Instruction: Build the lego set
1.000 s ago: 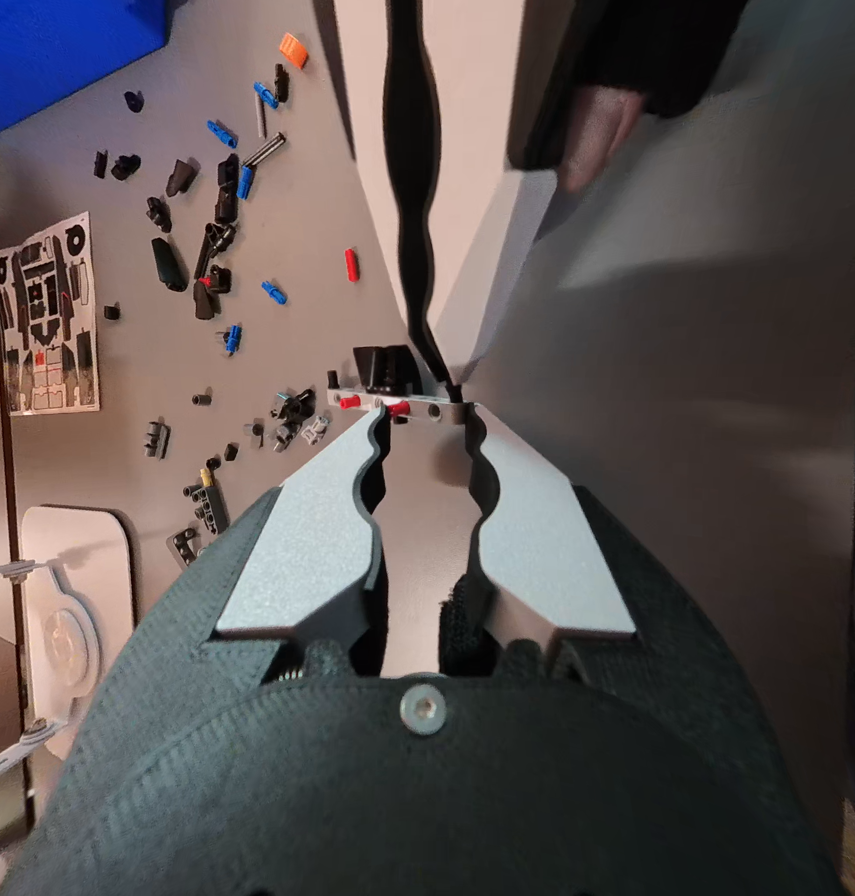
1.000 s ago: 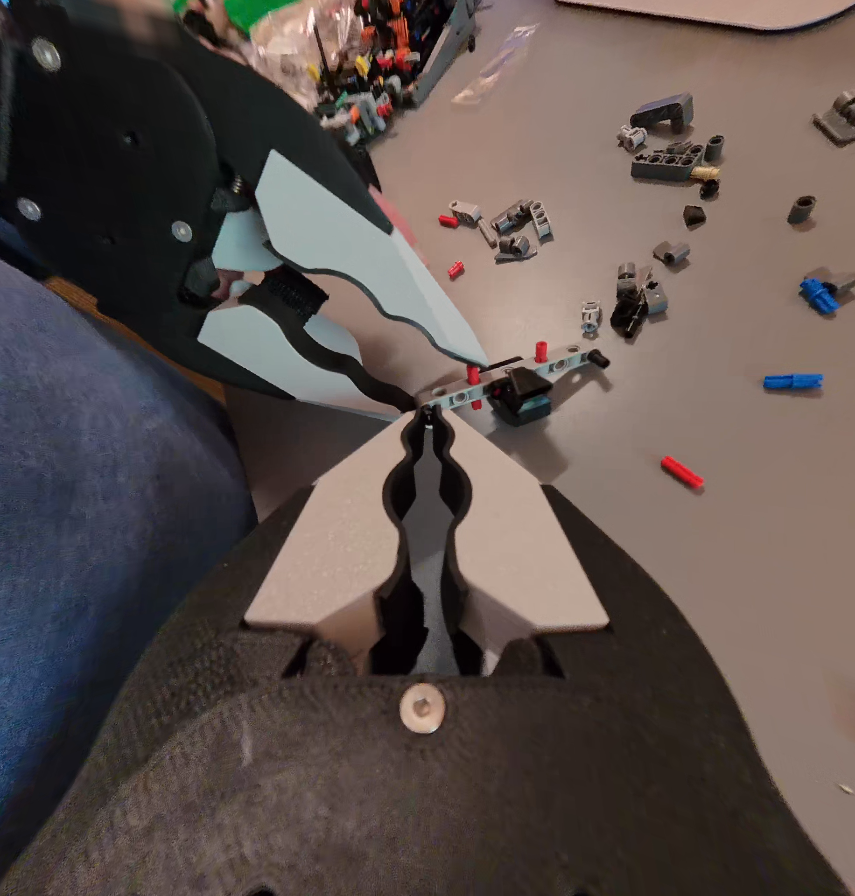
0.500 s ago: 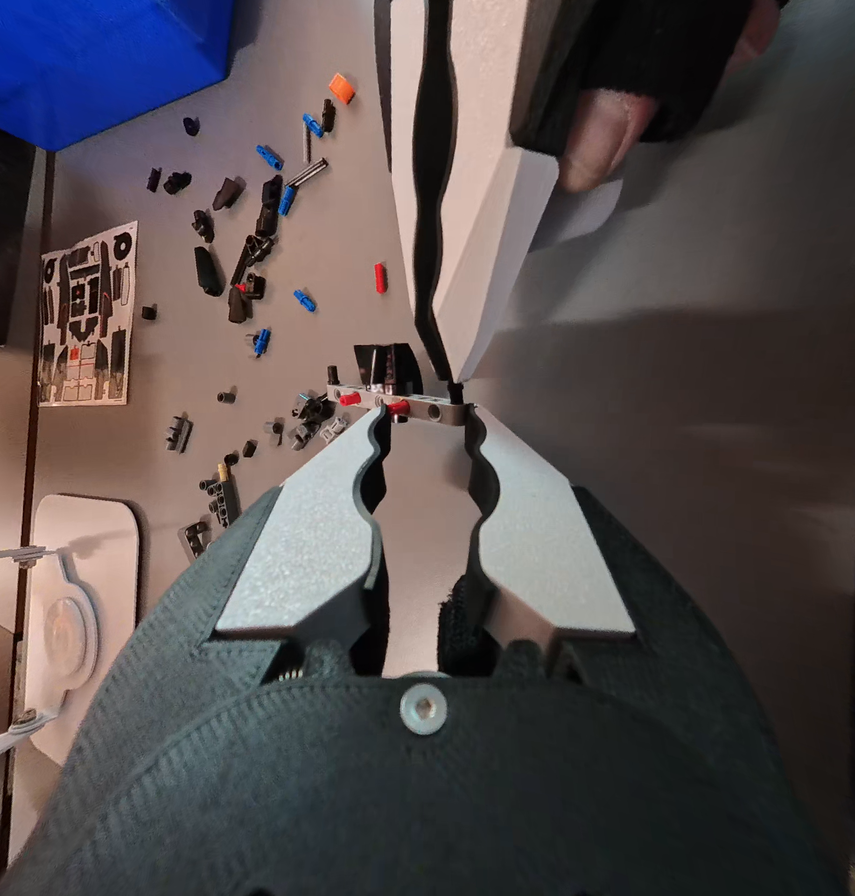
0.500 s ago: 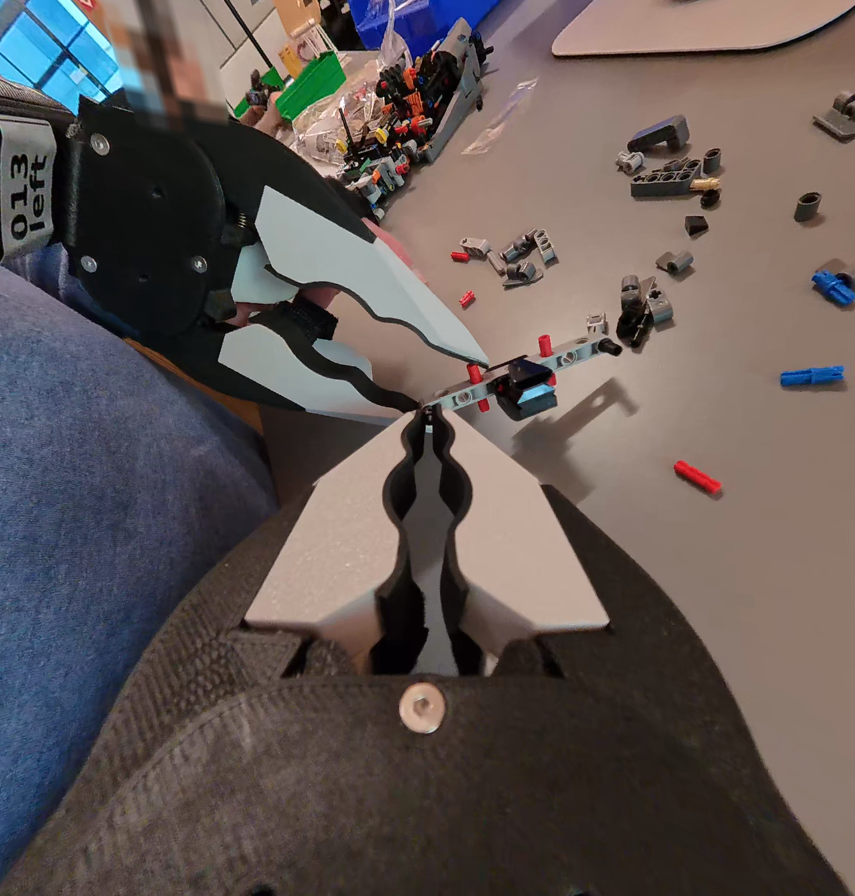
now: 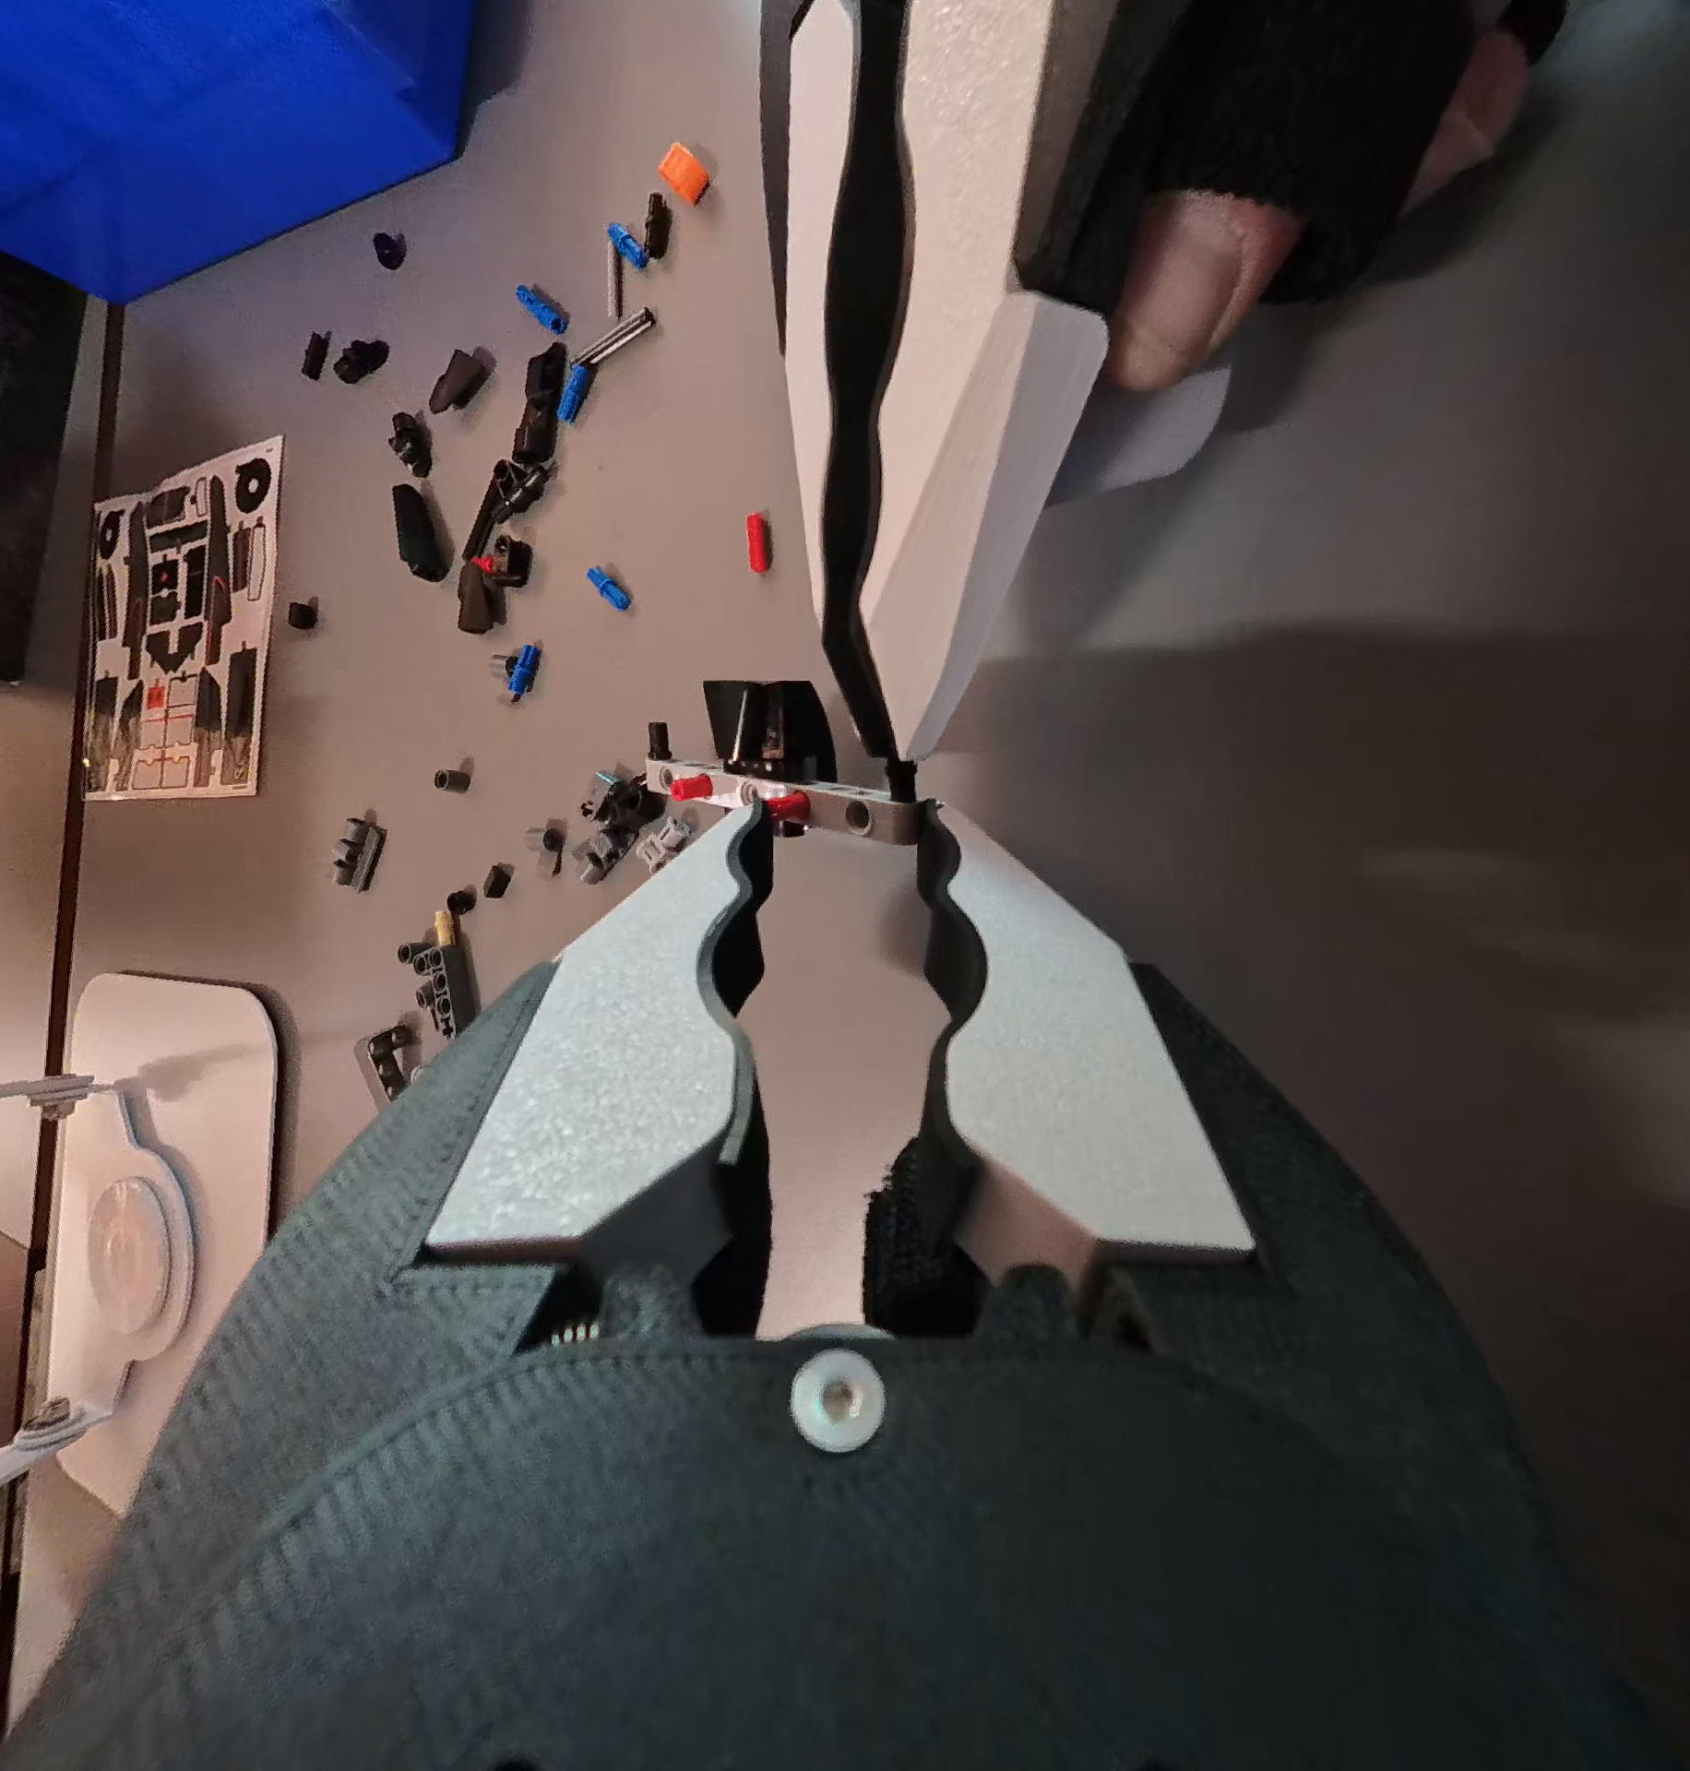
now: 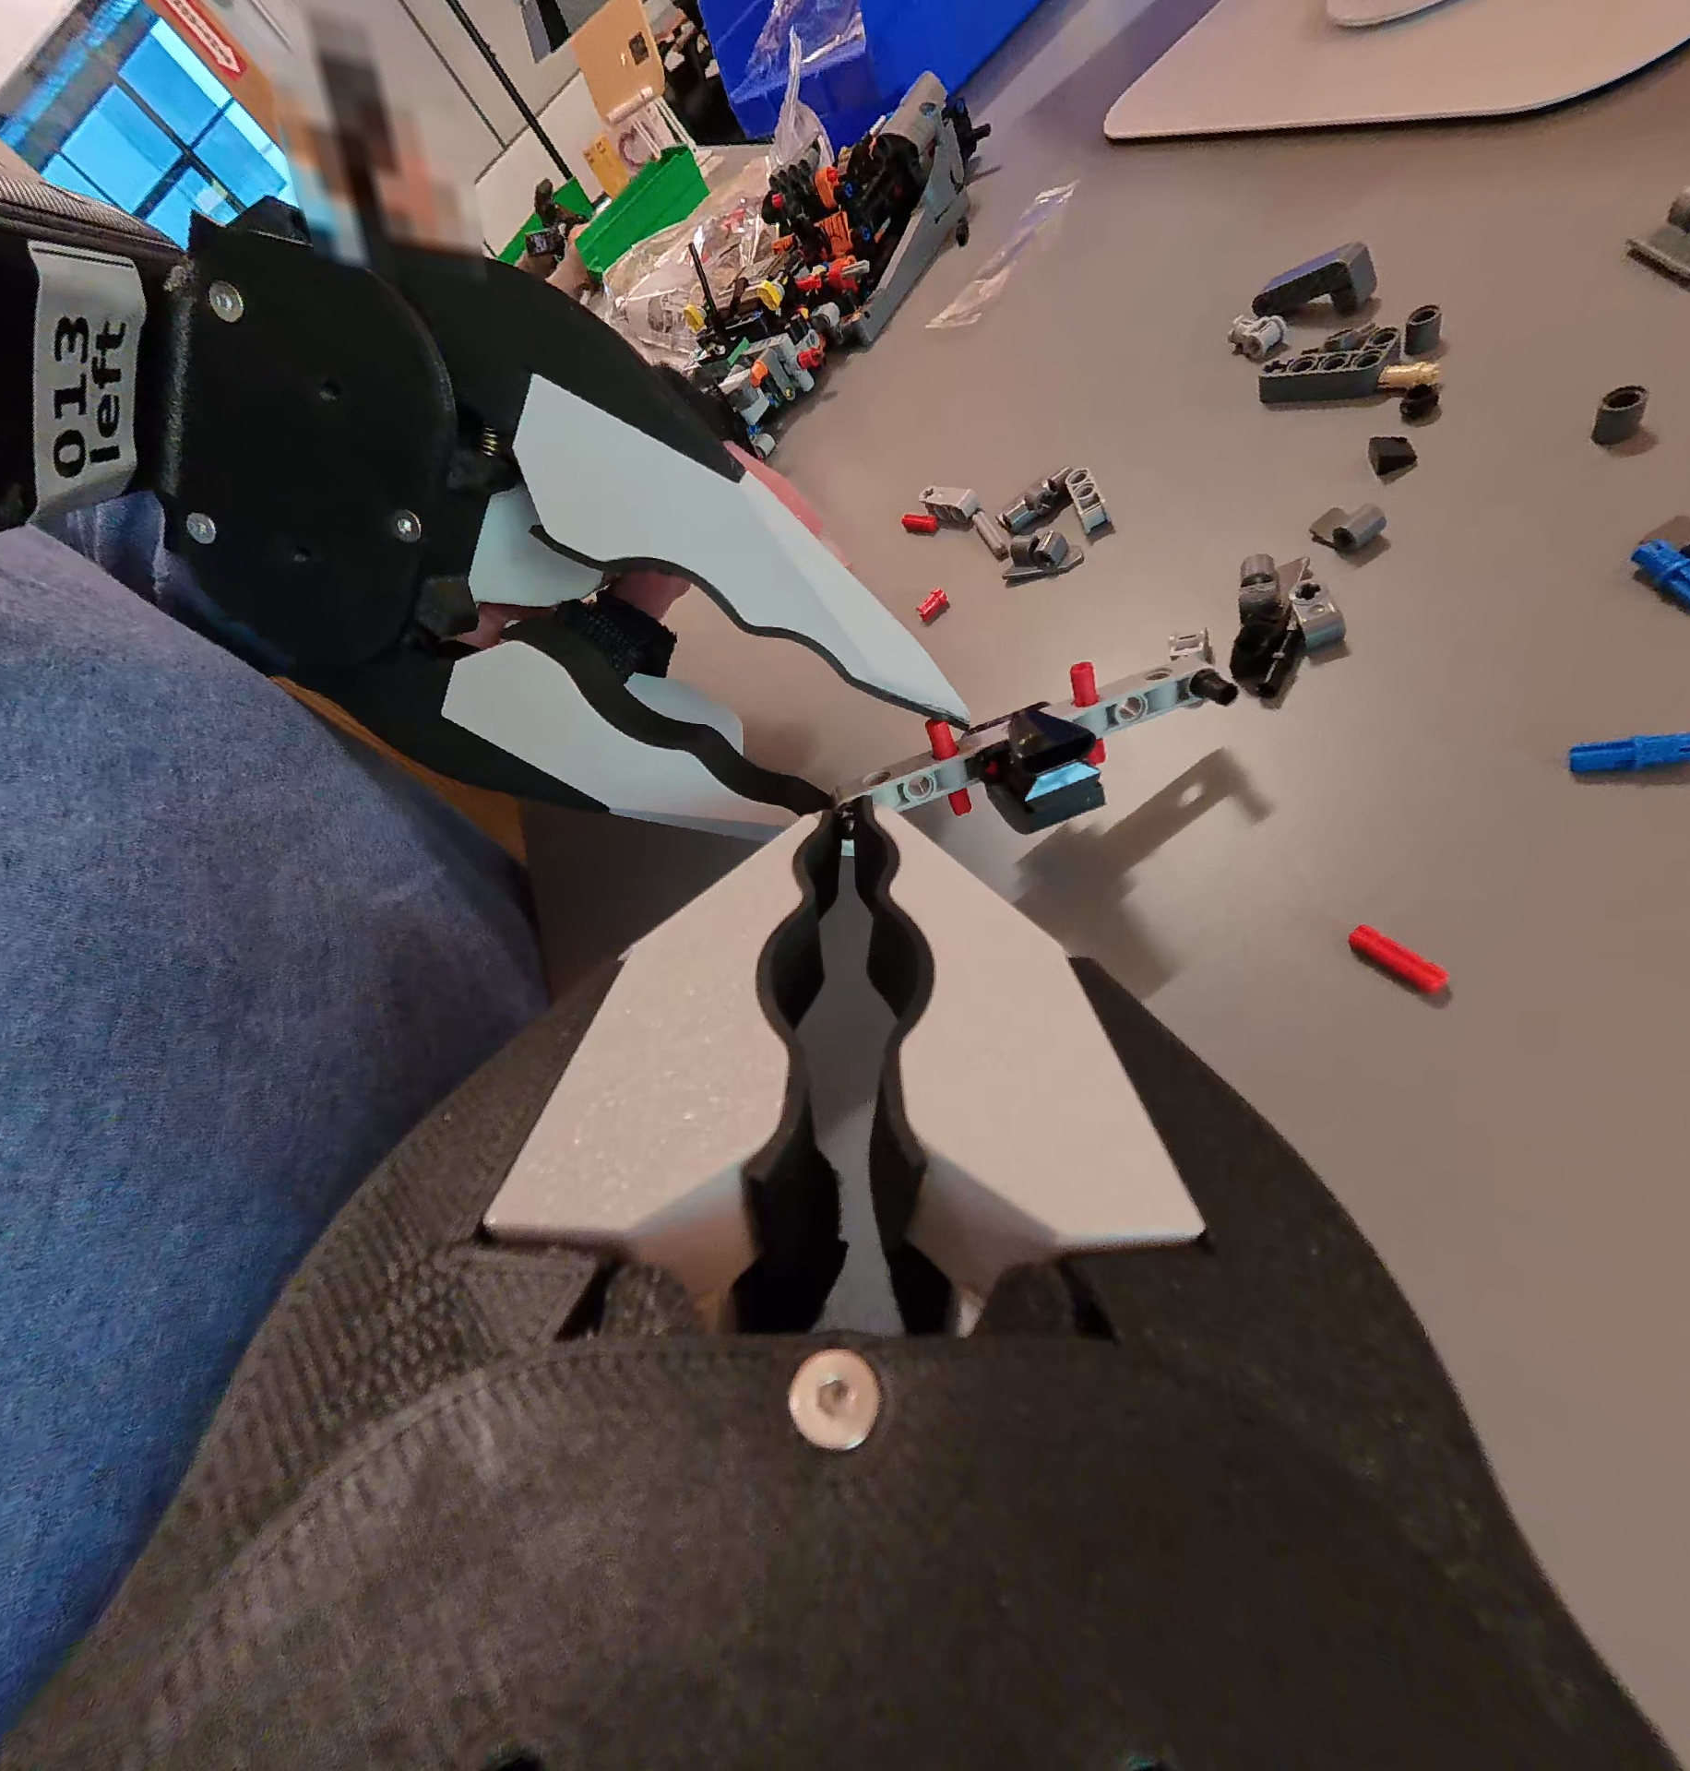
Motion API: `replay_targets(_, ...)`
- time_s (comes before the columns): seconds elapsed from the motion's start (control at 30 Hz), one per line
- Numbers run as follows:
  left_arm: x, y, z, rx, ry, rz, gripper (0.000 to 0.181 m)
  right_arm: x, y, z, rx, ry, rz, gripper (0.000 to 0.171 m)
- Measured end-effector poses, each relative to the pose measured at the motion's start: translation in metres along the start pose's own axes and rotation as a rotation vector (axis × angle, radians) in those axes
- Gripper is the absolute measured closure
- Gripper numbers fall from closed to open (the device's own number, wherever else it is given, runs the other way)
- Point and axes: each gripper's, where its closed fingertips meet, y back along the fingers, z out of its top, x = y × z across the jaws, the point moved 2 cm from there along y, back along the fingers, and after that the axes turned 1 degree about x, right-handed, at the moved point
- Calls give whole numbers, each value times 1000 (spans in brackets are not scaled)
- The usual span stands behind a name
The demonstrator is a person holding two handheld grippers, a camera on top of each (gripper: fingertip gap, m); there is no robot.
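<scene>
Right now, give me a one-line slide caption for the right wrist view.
Right gripper pinches a black pin at the end of the grey Technic beam held by the left gripper above the table.

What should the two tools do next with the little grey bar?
Probably push the black pin deeper into the grey bar's end hole: the right tool pinches it there, while the left tool grips the bar above the table.

Two close wrist views, crossing at the grey beam (image 5: 803, 803).
</scene>
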Motion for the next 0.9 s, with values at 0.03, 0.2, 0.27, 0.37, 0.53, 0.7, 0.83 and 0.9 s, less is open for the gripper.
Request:
replay_targets(0.03, 0, 0, 0, -3, 4, 2, 152, 0, 0, 0, -2, -6, 4, 171)
replay_targets(0.2, -1, 0, -2, -17, 19, 5, 152, 0, -2, 0, 9, -12, 15, 171)
replay_targets(0.27, -1, 1, -2, -25, 20, 10, 152, 0, -2, 0, 7, -16, 24, 171)
replay_targets(0.37, 0, 1, -2, -37, 33, 12, 152, -1, -2, 0, 7, -21, 27, 171)
replay_targets(0.53, 1, 2, -2, -64, 63, 16, 152, 0, -2, 2, -4, -32, 44, 170)
replay_targets(0.7, 1, 3, -3, -87, 86, 12, 152, 0, -2, 2, -2, -34, 55, 170)
replay_targets(0.83, 1, 3, 1, -109, 75, 20, 152, 1, -4, 2, 8, -30, 62, 171)
replay_targets(0.9, 2, 3, 1, -112, 79, 13, 152, 0, -4, 2, 6, -33, 66, 171)
